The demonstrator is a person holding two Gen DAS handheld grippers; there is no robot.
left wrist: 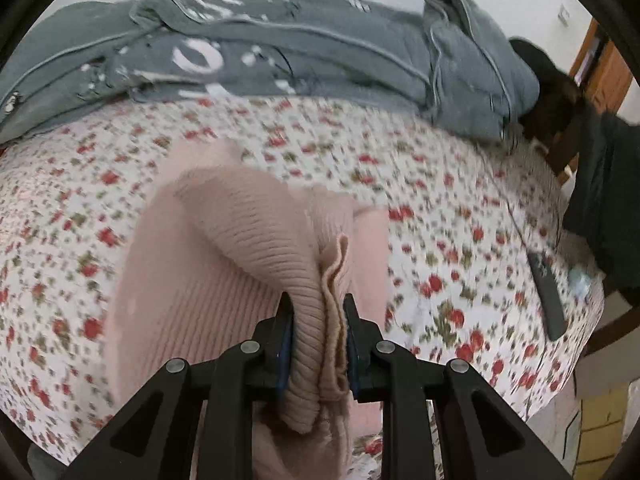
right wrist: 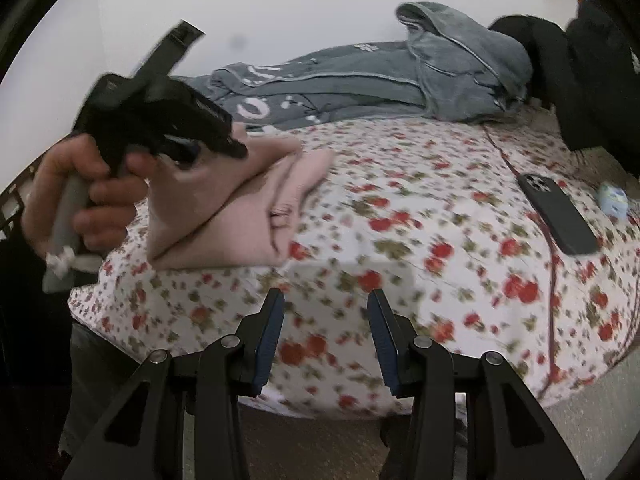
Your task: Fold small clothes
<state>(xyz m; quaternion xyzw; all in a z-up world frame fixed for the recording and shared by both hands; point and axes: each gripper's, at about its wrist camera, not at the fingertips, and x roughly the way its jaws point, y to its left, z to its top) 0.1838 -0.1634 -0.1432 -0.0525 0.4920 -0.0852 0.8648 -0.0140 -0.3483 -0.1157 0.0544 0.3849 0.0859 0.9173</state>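
Two claws: left claw grips pink knit, right claw spread

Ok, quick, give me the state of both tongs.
Left tongs: closed on the pink ribbed knit garment, lifting part of it off the bed.
Right tongs: open, empty.

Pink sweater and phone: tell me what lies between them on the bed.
Nothing but bare floral sheet. The right wrist view shows it best: the pink sweater sits at the left, the phone at the right, only printed fabric between them.
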